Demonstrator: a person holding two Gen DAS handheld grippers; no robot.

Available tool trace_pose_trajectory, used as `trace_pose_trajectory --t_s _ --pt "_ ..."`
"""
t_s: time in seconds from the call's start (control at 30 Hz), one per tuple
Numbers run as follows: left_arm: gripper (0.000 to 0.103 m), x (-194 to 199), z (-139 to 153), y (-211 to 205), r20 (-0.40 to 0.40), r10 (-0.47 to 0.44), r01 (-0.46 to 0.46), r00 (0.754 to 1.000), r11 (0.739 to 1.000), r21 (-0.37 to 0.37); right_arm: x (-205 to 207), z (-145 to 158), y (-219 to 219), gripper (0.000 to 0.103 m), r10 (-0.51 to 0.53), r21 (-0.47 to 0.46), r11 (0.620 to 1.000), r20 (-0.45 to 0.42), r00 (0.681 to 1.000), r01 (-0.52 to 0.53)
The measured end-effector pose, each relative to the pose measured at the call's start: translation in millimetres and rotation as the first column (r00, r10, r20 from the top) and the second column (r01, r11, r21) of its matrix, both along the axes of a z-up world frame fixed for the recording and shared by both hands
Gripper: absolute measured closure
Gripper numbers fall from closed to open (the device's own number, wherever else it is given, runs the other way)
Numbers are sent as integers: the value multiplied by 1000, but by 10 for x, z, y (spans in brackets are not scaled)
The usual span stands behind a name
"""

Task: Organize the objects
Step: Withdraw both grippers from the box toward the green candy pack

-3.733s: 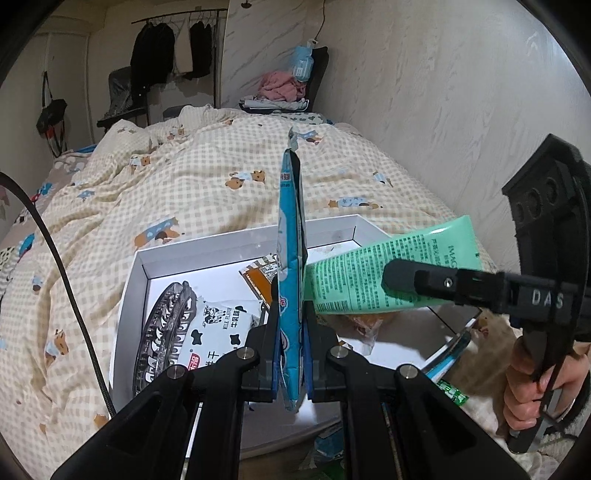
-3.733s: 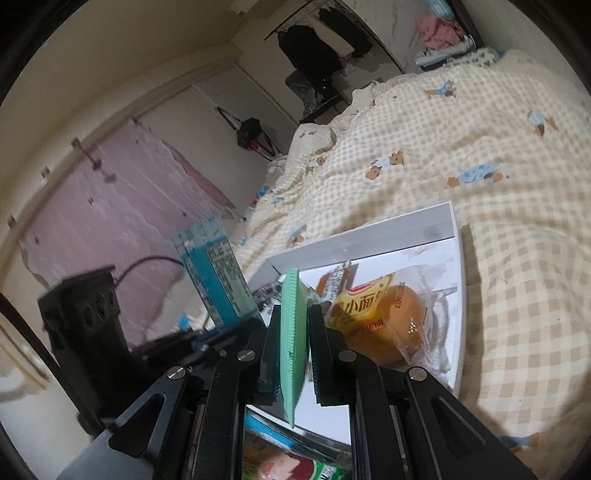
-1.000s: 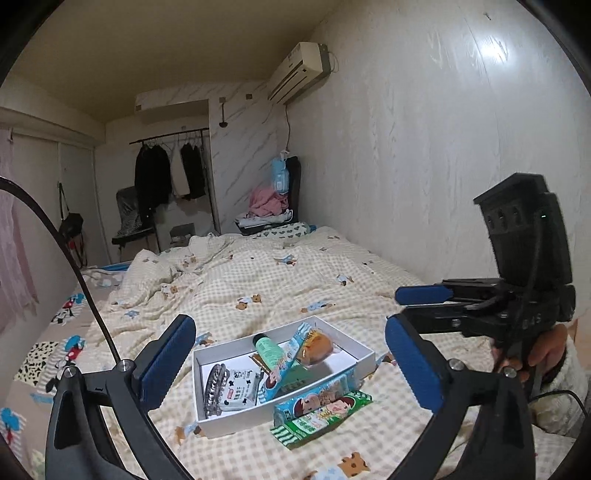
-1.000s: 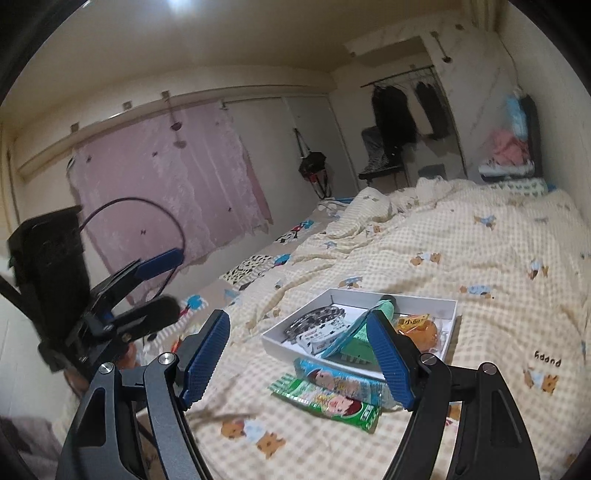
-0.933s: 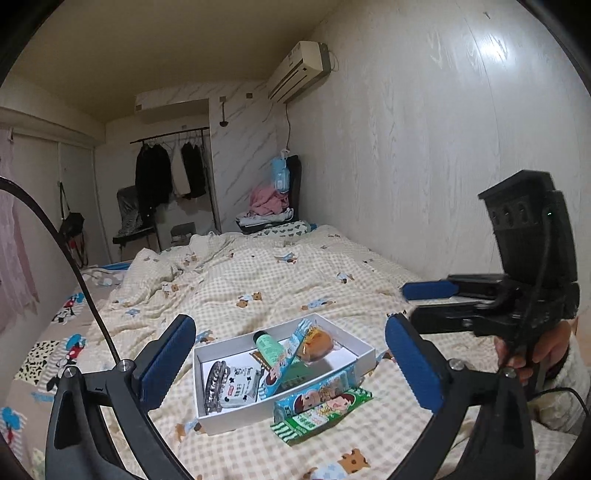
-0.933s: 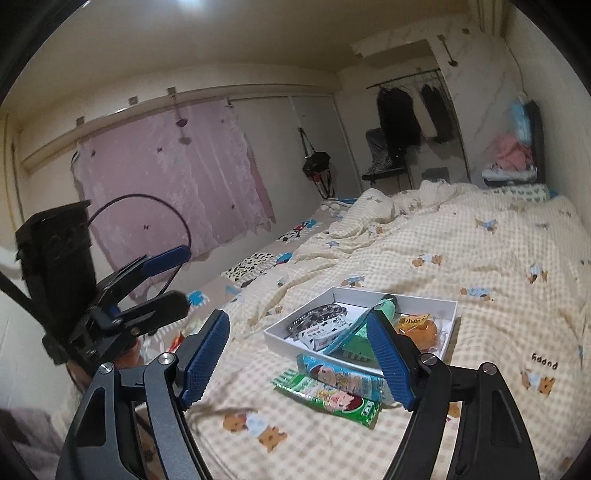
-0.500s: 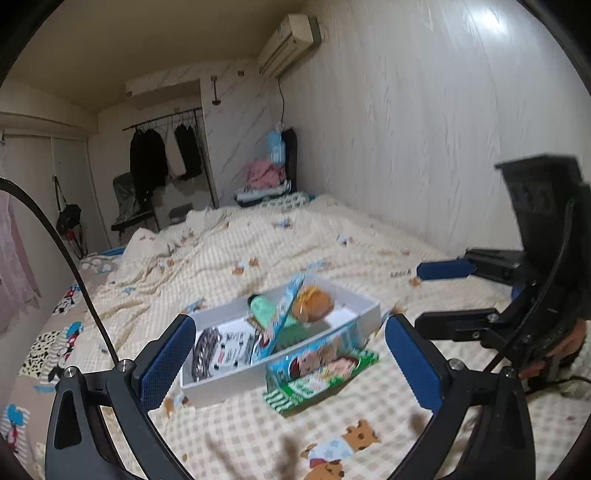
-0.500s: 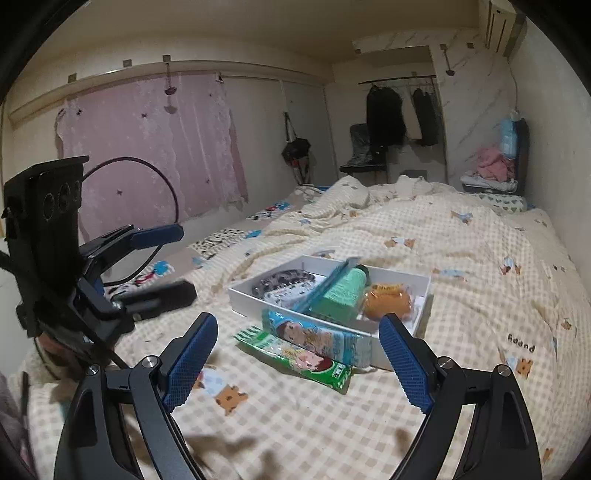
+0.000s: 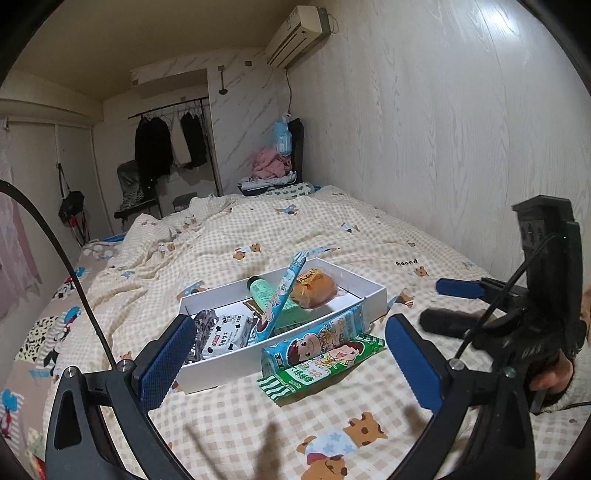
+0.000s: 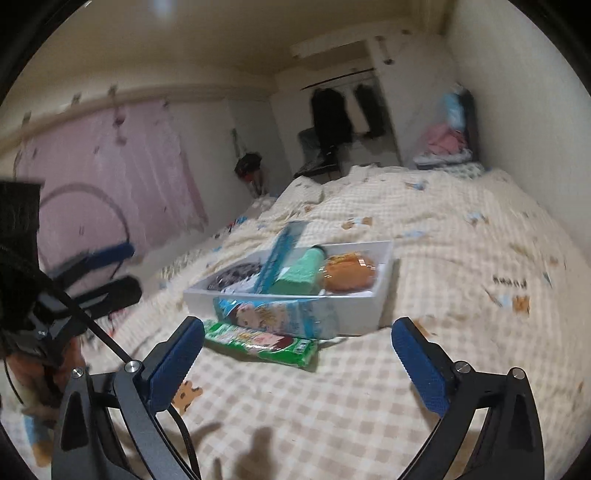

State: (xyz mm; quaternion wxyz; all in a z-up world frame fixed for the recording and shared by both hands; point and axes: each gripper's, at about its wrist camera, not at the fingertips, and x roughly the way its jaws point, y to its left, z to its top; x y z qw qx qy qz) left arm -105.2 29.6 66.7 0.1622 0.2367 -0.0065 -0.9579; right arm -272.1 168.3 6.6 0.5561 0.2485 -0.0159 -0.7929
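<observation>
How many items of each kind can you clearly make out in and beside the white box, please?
Blue long snack packets: 2
Green long snack packet: 1
Green tube: 1
Wrapped bun: 1
Cow-print packet: 1
Dark hair clip: 1
Total: 7

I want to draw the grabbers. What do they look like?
Both the left gripper and right gripper are black, forked frames with silver screws and textured blue pads on the fingers. A black cable loops off the left one. A fuzzy pale sleeve shows.

Home bedroom, bed (image 9: 332, 229) with bear-print checked quilt, clothes rail (image 9: 168, 110), wall air conditioner (image 9: 297, 35), pink curtain (image 10: 110, 184)
</observation>
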Motion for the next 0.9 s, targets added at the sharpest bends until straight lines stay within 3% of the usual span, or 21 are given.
trace_pose_trajectory --t_s 0.13,0.27,0.37,0.47,0.6,0.9 --pt "0 1 3 15 2 -4 4 1000 1000 -3 140 64 68 1 -4 -32 999 -53 999 2" --pt "0 -45 -12 13 18 2 -2 1000 1000 -7 273 79 -75 1 125 1 992 -86 988 -126" --pt "0 -68 -38 4 35 20 -19 999 1000 -14 334 70 -134 1 132 40 991 -114 985 -128" --pt "1 -34 -34 -21 18 -36 36 999 999 25 315 126 -43 1 31 19 999 -151 988 -28" --pt "5 -24 -45 -49 8 -62 61 998 996 61 251 151 89 1 7 -46 999 -137 991 -13" --pt "8 -41 -132 -300 -11 -88 88 996 967 238 230 124 4 1 87 -14 996 -98 991 -89"
